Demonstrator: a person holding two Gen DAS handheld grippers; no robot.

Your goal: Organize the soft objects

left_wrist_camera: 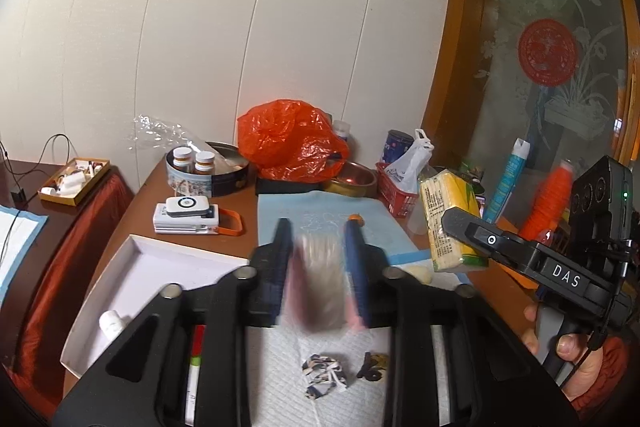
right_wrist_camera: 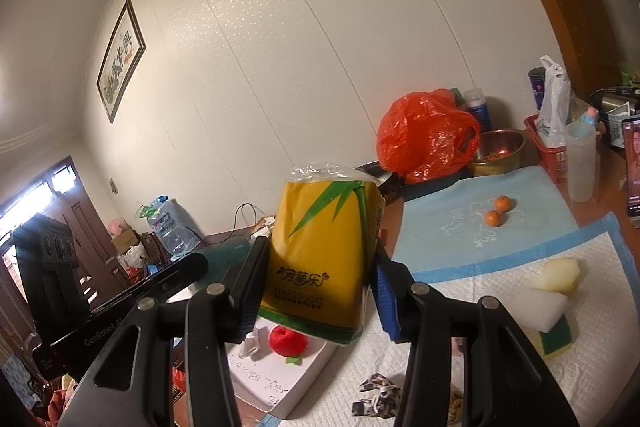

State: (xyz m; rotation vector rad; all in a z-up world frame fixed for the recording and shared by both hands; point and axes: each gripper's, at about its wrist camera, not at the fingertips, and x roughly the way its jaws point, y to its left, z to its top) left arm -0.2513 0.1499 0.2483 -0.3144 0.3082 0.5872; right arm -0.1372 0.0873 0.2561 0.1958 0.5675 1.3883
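Observation:
My right gripper (right_wrist_camera: 320, 259) is shut on a yellow bamboo-print tissue pack (right_wrist_camera: 324, 247) and holds it in the air above the table; the pack also shows in the left wrist view (left_wrist_camera: 452, 223) with the right gripper (left_wrist_camera: 464, 227) on it. My left gripper (left_wrist_camera: 320, 239) is shut on a blurred pinkish soft object (left_wrist_camera: 320, 283), held above the white quilted pad (left_wrist_camera: 280, 379). A white box (right_wrist_camera: 280, 383) holds a red soft ball (right_wrist_camera: 287, 343). A patterned scrunchie (left_wrist_camera: 323, 375) lies on the pad, also in the right wrist view (right_wrist_camera: 378, 395).
White and yellow-green sponges (right_wrist_camera: 548, 319) and a pale soft piece (right_wrist_camera: 560, 275) lie on the pad. Two small oranges (right_wrist_camera: 498, 211) sit on the blue mat (right_wrist_camera: 440, 227). An orange plastic bag (left_wrist_camera: 292, 143), a metal bowl (left_wrist_camera: 354, 183), a red basket (left_wrist_camera: 394, 195), a round tin (left_wrist_camera: 208, 175) and a power bank (left_wrist_camera: 188, 217) stand behind.

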